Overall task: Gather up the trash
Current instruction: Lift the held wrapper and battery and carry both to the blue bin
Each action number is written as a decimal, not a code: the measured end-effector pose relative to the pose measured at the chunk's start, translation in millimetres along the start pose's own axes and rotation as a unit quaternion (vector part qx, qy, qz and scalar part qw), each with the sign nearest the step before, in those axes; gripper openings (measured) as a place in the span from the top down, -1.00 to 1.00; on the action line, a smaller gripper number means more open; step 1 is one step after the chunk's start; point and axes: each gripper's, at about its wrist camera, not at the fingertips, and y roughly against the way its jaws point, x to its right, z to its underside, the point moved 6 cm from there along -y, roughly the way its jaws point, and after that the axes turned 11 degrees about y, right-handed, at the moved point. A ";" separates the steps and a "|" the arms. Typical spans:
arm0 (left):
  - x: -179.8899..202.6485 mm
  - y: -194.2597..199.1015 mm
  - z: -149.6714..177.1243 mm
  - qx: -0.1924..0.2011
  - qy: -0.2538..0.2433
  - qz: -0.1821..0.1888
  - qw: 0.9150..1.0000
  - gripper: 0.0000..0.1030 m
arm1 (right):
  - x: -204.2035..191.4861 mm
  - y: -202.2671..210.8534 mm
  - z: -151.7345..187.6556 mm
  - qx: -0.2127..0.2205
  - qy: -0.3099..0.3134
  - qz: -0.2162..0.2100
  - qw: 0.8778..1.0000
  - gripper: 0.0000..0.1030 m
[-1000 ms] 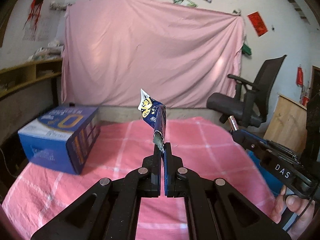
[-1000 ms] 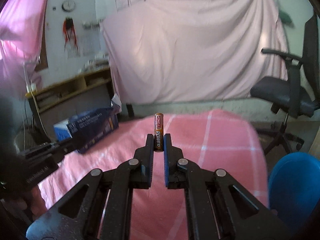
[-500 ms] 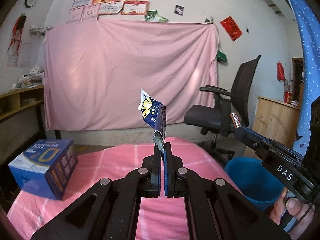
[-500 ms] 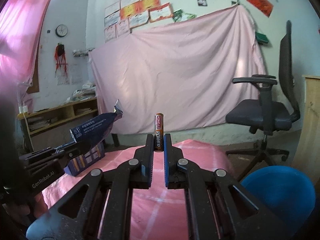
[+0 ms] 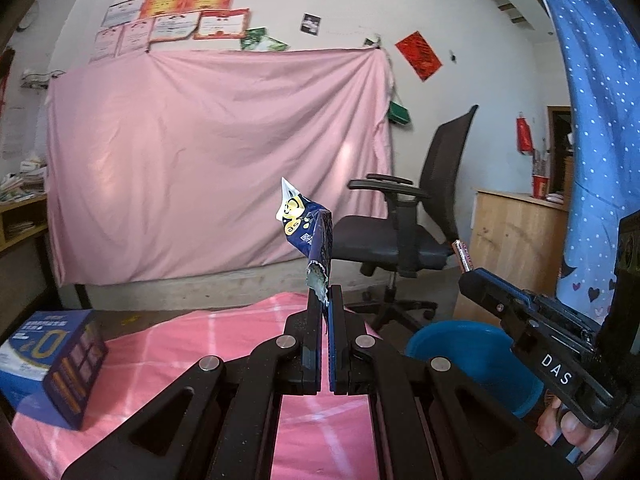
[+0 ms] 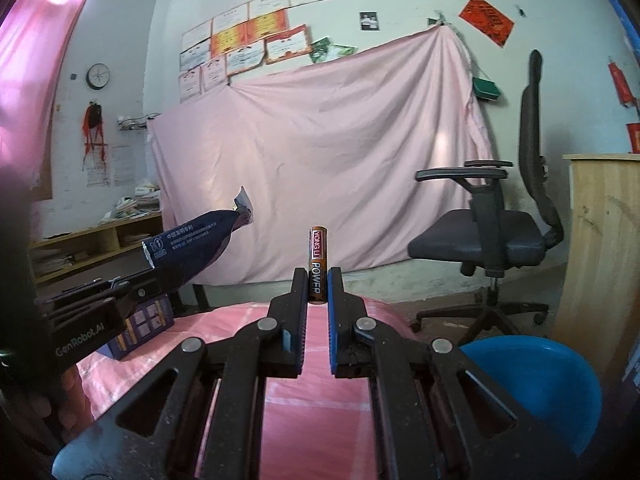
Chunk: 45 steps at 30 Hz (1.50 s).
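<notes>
My left gripper (image 5: 325, 294) is shut on the torn end of a dark blue snack wrapper (image 5: 310, 236), which sticks up above the pink-clothed table (image 5: 192, 344). The same wrapper (image 6: 192, 250) shows at the left of the right wrist view, held by the left gripper (image 6: 154, 280). My right gripper (image 6: 318, 280) is shut on an upright brown and black battery (image 6: 319, 264). From the left wrist view the battery (image 5: 463, 255) juts from the right gripper (image 5: 470, 274) at the right. A blue bin (image 5: 468, 354) (image 6: 536, 384) stands on the floor beyond the table's right edge, below and ahead of both grippers.
A blue cardboard box (image 5: 52, 364) (image 6: 144, 326) lies on the table's left side. A black office chair (image 5: 400, 236) (image 6: 492, 232) stands behind the bin, a wooden cabinet (image 5: 516, 236) to its right. A pink sheet (image 5: 216, 160) hangs on the back wall. A person's hand (image 5: 576, 436) holds the right gripper.
Both grippers have swung to the right and risen a little, still holding the wrapper and the battery. The box has slid toward the left edge and the blue bin has come into view.
</notes>
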 end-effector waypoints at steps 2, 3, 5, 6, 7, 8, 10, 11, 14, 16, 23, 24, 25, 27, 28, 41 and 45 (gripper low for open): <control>9.7 -6.9 1.6 -0.005 -0.005 0.012 1.000 0.99 | 11.3 3.4 3.4 -0.005 -0.007 0.011 1.000 0.33; 13.5 -10.2 2.1 -0.007 -0.009 0.017 1.000 0.99 | 16.7 4.5 5.6 -0.007 -0.013 0.014 1.000 0.33; 21.4 -16.3 4.1 -0.011 -0.016 0.028 0.999 0.99 | 25.5 6.2 8.9 -0.012 -0.021 0.021 0.999 0.33; 25.9 -20.4 5.3 -0.014 -0.020 0.034 0.999 0.99 | 27.3 6.8 9.7 -0.014 -0.023 0.024 0.999 0.33; 30.3 -25.0 6.5 -0.018 -0.024 0.039 0.999 0.99 | 33.2 8.1 11.4 -0.017 -0.026 0.029 0.999 0.33; 34.6 -29.9 7.7 -0.022 -0.026 0.045 0.998 0.99 | 38.1 9.0 13.0 -0.019 -0.031 0.033 0.999 0.33; 41.4 -37.6 10.7 -0.030 -0.030 0.055 0.998 0.99 | 49.4 10.2 16.3 -0.024 -0.042 0.042 0.998 0.33; 45.5 -41.7 12.1 -0.033 -0.031 0.060 0.997 0.99 | 55.1 11.0 18.2 -0.027 -0.049 0.047 0.997 0.33; 57.9 -53.8 17.4 -0.046 -0.037 0.075 0.995 0.99 | 72.8 11.0 25.8 -0.042 -0.078 0.059 0.994 0.33; 68.2 -63.5 22.4 -0.059 -0.041 0.086 0.994 0.99 | 83.0 10.9 31.0 -0.052 -0.091 0.065 0.992 0.33; 99.2 -85.7 39.2 -0.090 -0.053 0.114 0.988 0.99 | 109.6 12.5 46.6 -0.085 -0.118 0.092 0.985 0.33; 102.0 -88.1 42.3 -0.097 -0.053 0.116 0.987 0.99 | 113.4 12.4 49.9 -0.092 -0.123 0.096 0.984 0.33; 105.1 -91.6 45.2 -0.104 -0.052 0.118 0.986 0.99 | 116.0 12.2 52.2 -0.097 -0.126 0.099 0.982 0.33; 109.0 -95.7 54.2 -0.122 -0.051 0.122 0.984 0.99 | 119.7 12.6 56.5 -0.106 -0.134 0.104 0.980 0.33; 110.9 -98.5 56.9 -0.130 -0.050 0.123 0.983 0.99 | 122.1 11.8 58.0 -0.110 -0.137 0.106 0.979 0.33; 131.8 -123.5 84.6 -0.206 -0.045 0.139 0.968 0.99 | 131.0 8.0 68.3 -0.135 -0.156 0.115 0.972 0.33; 130.6 -128.1 89.8 -0.226 -0.039 0.134 0.964 0.98 | 133.0 6.3 70.9 -0.140 -0.161 0.117 0.970 0.32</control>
